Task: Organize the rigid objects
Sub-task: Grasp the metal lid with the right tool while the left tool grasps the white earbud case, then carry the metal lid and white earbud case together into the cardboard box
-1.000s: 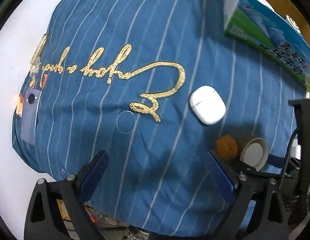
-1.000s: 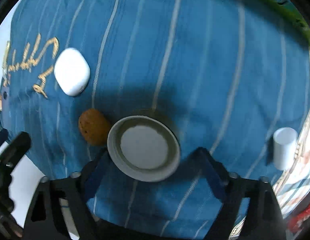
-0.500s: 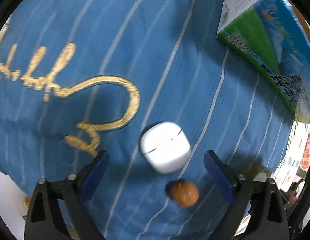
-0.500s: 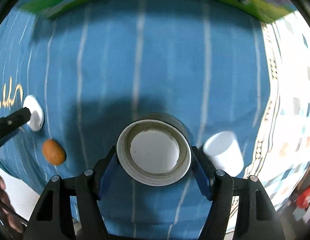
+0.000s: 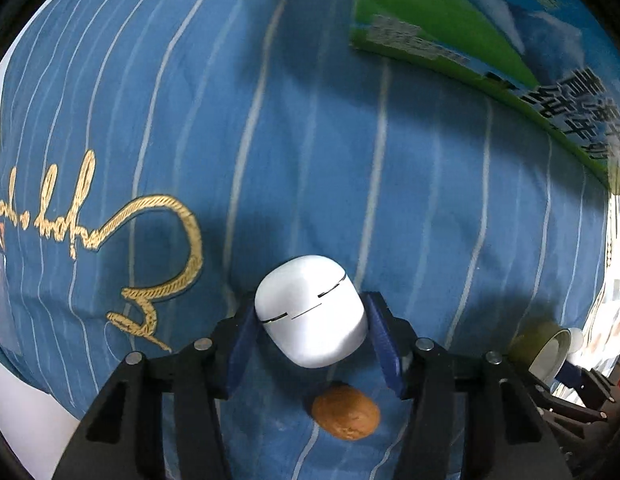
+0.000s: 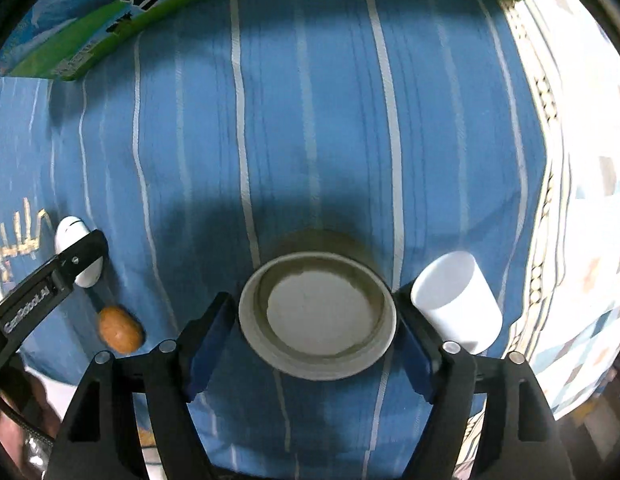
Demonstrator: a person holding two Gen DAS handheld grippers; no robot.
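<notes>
Left gripper (image 5: pixel 312 334): points down at the cloth; jaws are closing, with the white earbud case (image 5: pixel 310 310) between the blue pads. The left pad (image 5: pixel 243 340) is at the case's side; the right pad (image 5: pixel 384 344) sits just beside it, and contact on that side cannot be confirmed.
Right gripper (image 6: pixel 316 330): points steeply down; jaws are opening, with the round lid (image 6: pixel 317 316) between the pads. A narrow gap shows on the left side; the right side looks touching or nearly so.
White earbud case: lies on the blue striped cloth (image 5: pixel 310 140), seam line facing the camera, just right of the gold embroidered lettering (image 5: pixel 150 248). In the right wrist view it appears at the far left (image 6: pixel 70 232), partly behind a finger of the left gripper.
Round lid: open side up, pale inner disc, olive-toned rim; rests on the cloth. Visible at the right edge of the left wrist view (image 5: pixel 550 350).
Brown nut-like object (image 5: pixel 346 412): on the cloth just below the earbud case, apart from it; also seen left of the lid (image 6: pixel 120 328).
White cylinder (image 6: pixel 458 300): lies tilted on the cloth, just right of the right gripper's right finger.
Green and blue carton (image 5: pixel 490 32): lies along the far edge of the cloth, printed characters visible.
Patterned fabric (image 6: pixel 582 200): lies beside the cloth's right edge.
</notes>
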